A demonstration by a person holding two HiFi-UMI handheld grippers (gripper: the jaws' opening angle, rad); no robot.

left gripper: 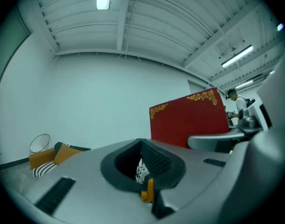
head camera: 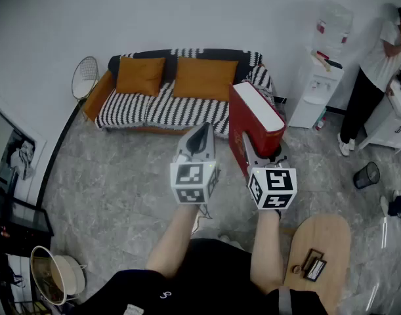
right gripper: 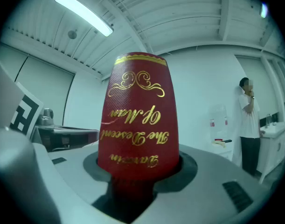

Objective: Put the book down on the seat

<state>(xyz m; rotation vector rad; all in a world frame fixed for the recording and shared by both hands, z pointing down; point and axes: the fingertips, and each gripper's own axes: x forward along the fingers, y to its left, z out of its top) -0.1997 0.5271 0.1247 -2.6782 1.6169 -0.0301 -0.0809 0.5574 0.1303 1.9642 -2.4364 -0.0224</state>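
Holding the red book (head camera: pixel 256 120) upright in my right gripper (head camera: pixel 258 155), jaws clamped on its lower end, I stood well short of the striped sofa (head camera: pixel 154 107). My left gripper (head camera: pixel 201 136) carried nothing, its jaws pinched together. The pickup looked done. As I judged it, carrying the book across and laying it on the sofa's seat remained.

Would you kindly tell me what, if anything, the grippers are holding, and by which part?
The right gripper holds the red book upright by its lower end, at the spine; the left gripper is shut, empty.
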